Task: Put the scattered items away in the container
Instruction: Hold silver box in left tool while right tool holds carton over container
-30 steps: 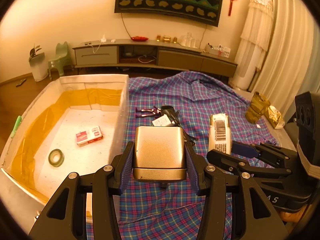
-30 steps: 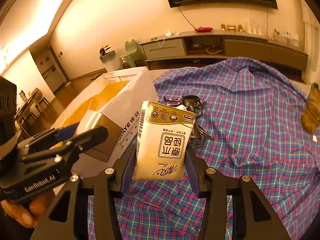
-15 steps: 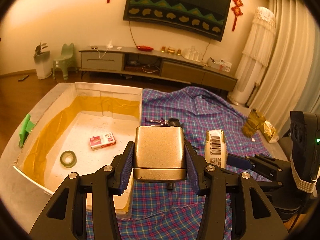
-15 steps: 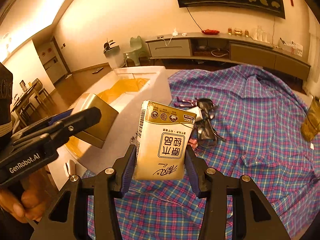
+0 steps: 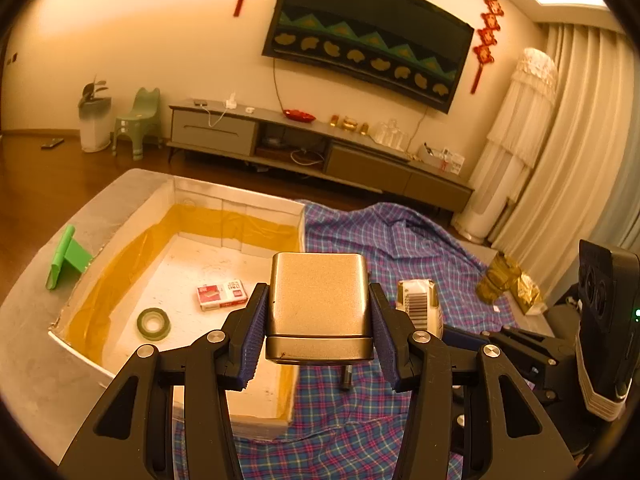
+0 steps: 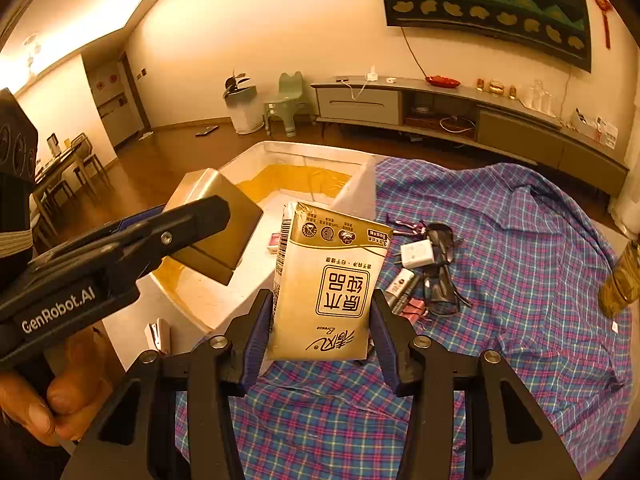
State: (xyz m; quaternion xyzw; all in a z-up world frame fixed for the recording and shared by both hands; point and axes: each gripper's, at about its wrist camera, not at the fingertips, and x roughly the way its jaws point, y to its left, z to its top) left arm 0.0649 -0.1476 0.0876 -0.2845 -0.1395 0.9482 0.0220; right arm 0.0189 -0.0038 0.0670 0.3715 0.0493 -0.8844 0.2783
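My left gripper is shut on a gold metal tin and holds it in the air over the near right corner of the white foam box. The tin also shows in the right wrist view. My right gripper is shut on a cream tissue pack, held above the plaid cloth just right of the box. In the box lie a red-and-white small pack and a green tape roll.
On the cloth lie a white charger, dark glasses, a marker and pink clips. A green stand sits on the box's left rim. Gold foil bags lie at the cloth's far right edge.
Both grippers have risen and moved left toward the box, each still holding its item. The tin now hangs over the box's corner instead of over the cloth.
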